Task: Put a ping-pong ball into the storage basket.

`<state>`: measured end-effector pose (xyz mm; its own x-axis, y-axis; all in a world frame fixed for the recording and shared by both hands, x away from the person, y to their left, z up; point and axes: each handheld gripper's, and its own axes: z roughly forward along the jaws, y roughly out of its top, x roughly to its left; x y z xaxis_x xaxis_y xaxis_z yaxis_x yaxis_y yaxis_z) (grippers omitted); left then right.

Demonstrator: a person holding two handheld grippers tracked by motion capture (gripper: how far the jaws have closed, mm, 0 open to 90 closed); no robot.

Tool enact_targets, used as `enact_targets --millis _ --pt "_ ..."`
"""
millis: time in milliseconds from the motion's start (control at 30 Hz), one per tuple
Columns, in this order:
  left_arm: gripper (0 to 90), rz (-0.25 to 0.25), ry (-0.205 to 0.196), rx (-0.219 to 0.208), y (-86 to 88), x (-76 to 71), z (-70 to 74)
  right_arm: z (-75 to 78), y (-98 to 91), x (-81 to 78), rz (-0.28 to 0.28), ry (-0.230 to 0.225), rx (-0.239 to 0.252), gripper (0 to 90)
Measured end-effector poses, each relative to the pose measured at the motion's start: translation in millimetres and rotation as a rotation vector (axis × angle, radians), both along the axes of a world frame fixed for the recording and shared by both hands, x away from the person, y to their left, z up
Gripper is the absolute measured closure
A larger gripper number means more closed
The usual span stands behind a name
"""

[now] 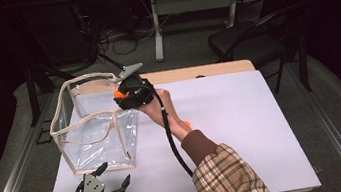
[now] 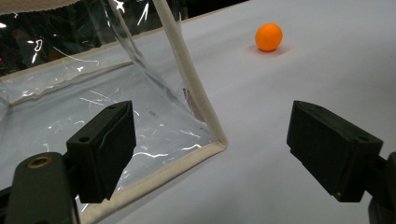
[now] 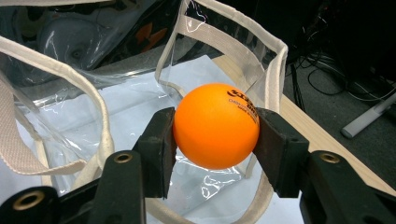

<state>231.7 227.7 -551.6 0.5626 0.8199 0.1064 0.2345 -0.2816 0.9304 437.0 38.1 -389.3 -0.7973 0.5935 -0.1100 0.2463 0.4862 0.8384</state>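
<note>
Orange balls number two. One orange ball (image 3: 215, 126), printed with small dark lettering on its upper right, sits clamped between the two black jaws of the right tongs (image 3: 215, 140), whose pads press on its left and right sides; the jaws stand closed on it as far as the ball allows. In the high view the right tongs (image 1: 125, 96) are held at the top rim of one clear plastic bag (image 1: 94, 132), near its right-hand upper corner, with a sliver of orange showing at the jaws. The right gripper view places the held ball above the bag's open mouth (image 3: 116, 112), with the cream fabric trim and one cream strap curving at the left. The second orange ball (image 2: 269, 37) lies free on the white surface (image 2: 289, 84), well apart from the bag and from the left tongs; in the high view it shows as a small orange spot (image 1: 187, 123) just beside the person's right forearm. The left tongs (image 1: 104, 186) rest low at the near edge of the surface (image 1: 244, 131), just in front of the bag's bottom edge; their two jaws stand wide apart and hold nothing. In the left gripper view the bag's lower corner (image 2: 205, 140) lies between and beyond those jaws, touching neither. One person's sleeve (image 1: 228, 179), in a plaid pattern, enters from the bottom. Count: two balls, one bag, two tongs, one surface.
</note>
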Motion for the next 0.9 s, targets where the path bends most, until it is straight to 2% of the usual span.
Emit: enact_targets --millis 300,500,900 --pt "15.8 -0.001 0.0 0.0 -0.2 -0.2 0.1 -3.0 2.2 3.1 0.003 0.017 -0.014 49.8" --pt "15.8 0.001 -0.001 -0.001 0.3 -0.5 0.3 -3.3 1.8 3.2 0.001 0.025 -0.003 39.7" --pt "15.8 -0.001 0.001 0.002 0.0 -0.3 0.3 7.5 -28.9 -4.8 0.016 0.028 0.086 22.4"
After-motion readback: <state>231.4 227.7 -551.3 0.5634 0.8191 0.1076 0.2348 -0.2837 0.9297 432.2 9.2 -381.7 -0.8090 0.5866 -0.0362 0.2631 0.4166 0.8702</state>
